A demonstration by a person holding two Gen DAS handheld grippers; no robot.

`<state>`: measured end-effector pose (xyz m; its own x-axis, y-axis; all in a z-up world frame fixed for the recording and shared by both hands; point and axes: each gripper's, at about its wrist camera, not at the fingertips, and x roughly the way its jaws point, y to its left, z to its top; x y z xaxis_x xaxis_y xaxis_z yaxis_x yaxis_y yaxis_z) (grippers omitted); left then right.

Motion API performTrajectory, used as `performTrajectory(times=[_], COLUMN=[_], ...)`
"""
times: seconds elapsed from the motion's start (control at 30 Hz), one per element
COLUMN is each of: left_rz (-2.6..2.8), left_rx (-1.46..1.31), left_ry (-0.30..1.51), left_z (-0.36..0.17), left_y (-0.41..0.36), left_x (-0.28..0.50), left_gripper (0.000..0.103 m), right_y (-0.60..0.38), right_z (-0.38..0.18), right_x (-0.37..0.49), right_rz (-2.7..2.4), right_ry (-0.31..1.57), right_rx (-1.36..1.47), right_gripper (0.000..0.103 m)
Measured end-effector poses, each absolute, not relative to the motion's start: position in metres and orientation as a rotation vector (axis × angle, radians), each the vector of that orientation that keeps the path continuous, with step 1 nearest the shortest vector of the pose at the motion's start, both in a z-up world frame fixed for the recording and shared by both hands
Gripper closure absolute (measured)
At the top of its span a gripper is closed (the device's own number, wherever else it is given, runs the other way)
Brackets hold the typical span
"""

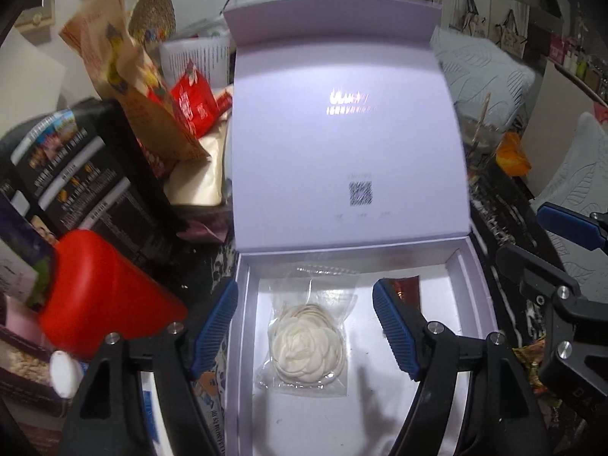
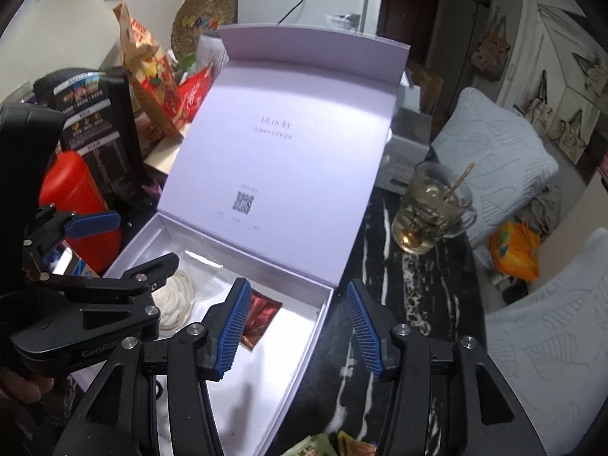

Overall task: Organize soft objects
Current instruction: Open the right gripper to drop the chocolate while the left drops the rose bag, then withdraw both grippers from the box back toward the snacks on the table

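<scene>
Box (image 1: 473, 285) stands open on the dark marbled table (image 2: 399, 304), lid (image 1: 342, 133) tipped back, likely so both tools can drop items in; the flower (image 1: 306, 351), a soft cream rosette sealed in a crinkly clear bag, lies flat on the white floor, and a glossy red sachet (image 2: 262, 317) sits near the far wall. Left gripper (image 1: 304, 332) hangs over the flower, ribbed blue pads spread wide and holding nothing; right gripper (image 2: 298, 328), partly open and empty, straddles the box's smooth matte side wall
</scene>
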<state>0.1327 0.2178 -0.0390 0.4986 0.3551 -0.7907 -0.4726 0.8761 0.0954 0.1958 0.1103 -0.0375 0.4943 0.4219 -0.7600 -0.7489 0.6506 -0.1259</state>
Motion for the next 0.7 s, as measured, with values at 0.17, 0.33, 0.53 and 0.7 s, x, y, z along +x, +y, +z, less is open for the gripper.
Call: performTrajectory(times=[0.17, 0.33, 0.53, 0.7], left_rz=[0.495, 0.483, 0.487, 0.471], left_rx=[-0.139, -0.131, -0.111, -0.080], left_ry=[0.861, 0.796, 0.721, 0.669], left_z=[-0.010, 0.023, 0.057, 0.082], left_y=[0.207, 0.196, 0.180, 0.158], left_x=[0.121, 0.108, 0.087, 0.067], left_gripper=[0.030, 0.030, 0.030, 0.030], right_y=[0.101, 0.087, 0.062, 0.038], right_z=[-0.013, 0.013, 0.050, 0.075], right_x=[0.186, 0.175, 0.156, 0.136], right_rz=[0.743, 0.743, 0.728, 0.719], right_ry=[0.712, 0.663, 0.590, 0.523], right_rx=[-0.460, -0.432, -0.398, -0.384], right_gripper=[0.051, 0.051, 0.051, 0.045])
